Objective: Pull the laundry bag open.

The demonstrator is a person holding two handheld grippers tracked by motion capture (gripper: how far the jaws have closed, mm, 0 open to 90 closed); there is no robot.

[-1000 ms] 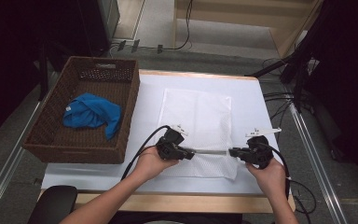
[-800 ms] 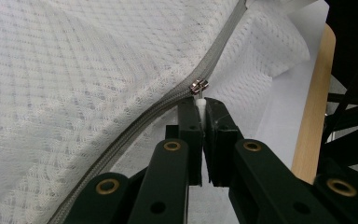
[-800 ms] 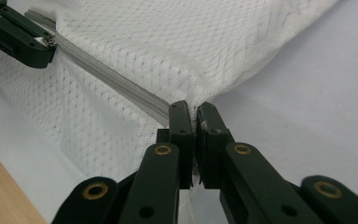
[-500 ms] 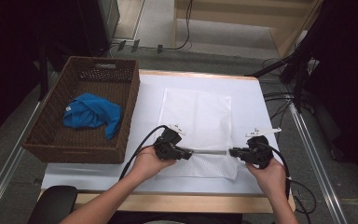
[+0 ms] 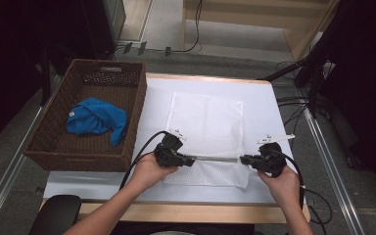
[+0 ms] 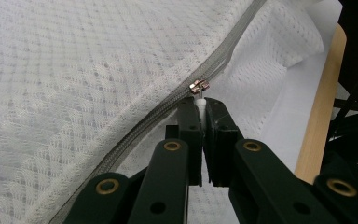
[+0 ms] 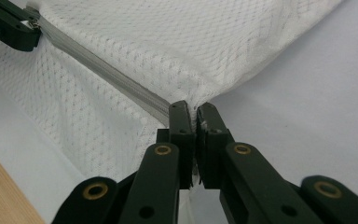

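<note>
The white mesh bag (image 5: 206, 139) lies flat on the white table (image 5: 264, 105), near its front edge; it looks light, soft and limp, so holding its grey zipper (image 6: 168, 109) is the best grip. The left gripper (image 6: 201, 109) is clamped on the zipper pull (image 6: 199, 95), and the right gripper (image 7: 191, 116) pinches the bag's zipper end. A brown wicker basket (image 5: 54, 147) just beside the table holds a crumpled blue cloth (image 5: 97, 117).

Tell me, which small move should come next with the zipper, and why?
Probably keep the right gripper shut on the mesh bag edge and draw the left gripper, shut on the zipper pull, farther along the zipper. The bag is braced, so the slider can travel.
</note>
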